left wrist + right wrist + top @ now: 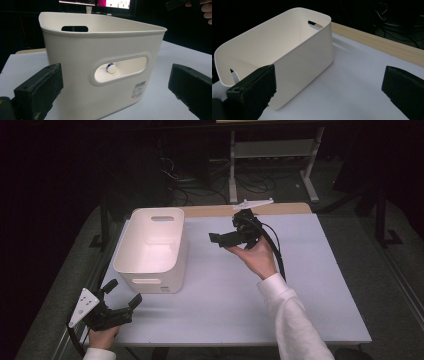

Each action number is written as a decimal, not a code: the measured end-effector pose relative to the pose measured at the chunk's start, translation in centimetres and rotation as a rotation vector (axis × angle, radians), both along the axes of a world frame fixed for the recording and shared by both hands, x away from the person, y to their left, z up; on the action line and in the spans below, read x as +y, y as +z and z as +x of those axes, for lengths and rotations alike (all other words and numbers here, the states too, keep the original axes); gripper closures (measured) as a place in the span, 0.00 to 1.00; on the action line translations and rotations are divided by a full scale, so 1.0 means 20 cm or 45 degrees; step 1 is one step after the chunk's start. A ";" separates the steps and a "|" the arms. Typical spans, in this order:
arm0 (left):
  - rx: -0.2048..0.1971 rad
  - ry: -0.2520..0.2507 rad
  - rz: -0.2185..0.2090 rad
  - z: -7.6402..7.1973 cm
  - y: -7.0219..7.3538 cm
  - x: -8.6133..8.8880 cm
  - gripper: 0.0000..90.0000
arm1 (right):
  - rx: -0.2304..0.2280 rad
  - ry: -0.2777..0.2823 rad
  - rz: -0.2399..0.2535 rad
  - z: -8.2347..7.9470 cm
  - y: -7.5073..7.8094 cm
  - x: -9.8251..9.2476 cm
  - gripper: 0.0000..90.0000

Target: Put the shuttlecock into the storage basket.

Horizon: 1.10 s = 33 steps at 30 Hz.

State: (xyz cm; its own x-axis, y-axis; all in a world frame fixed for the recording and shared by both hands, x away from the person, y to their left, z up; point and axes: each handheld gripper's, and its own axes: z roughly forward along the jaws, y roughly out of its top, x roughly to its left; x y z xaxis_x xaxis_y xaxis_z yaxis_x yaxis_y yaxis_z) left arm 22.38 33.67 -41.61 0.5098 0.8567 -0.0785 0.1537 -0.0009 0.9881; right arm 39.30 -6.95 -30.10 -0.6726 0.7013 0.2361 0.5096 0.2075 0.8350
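Note:
A white plastic bin [150, 247] with handle slots stands on the left half of the pale table [240, 290]. My left gripper [123, 293] is open at the front left corner, just short of the bin's near wall [100, 50]. Through the near handle slot in the left gripper view, a small white object with a blue band [110, 68] lies inside the bin. My right gripper [227, 231] is held above the table to the right of the bin, pointing toward it, with its jaws wide apart and nothing between them. The right gripper view looks down on the bin [294, 50].
A barcode label [138, 89] is stuck low on the bin's near wall. A wooden strip [382, 46] runs along the table's far edge. Behind it stand a white frame [272, 150] and cables on the dark floor. The person's right hand [207, 10] is at the top right.

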 end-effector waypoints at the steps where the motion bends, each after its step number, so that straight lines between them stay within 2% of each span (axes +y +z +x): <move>1: 0.001 0.001 0.000 0.00 0.00 0.00 0.00 | -0.004 -0.002 0.002 0.00 0.00 -0.02 0.00; 3: 0.009 0.006 0.004 0.00 0.00 0.00 0.00 | -0.021 -0.012 0.007 0.01 -0.01 -0.04 0.00; 11: 0.011 0.003 0.013 0.00 0.00 0.00 0.00 | -0.013 -0.048 0.010 0.00 -0.04 -0.15 0.00; 18: 0.009 0.004 0.007 0.00 0.00 0.00 0.00 | 0.015 -0.064 -0.017 -0.02 -0.10 -0.21 0.00; 21: 0.007 0.003 0.008 0.00 0.00 0.00 0.00 | 0.024 -0.075 -0.008 -0.02 -0.12 -0.26 0.00; 33: 0.017 -0.002 0.014 0.01 -0.01 -0.01 0.00 | 0.001 -0.100 -0.014 -0.06 -0.19 -0.38 0.00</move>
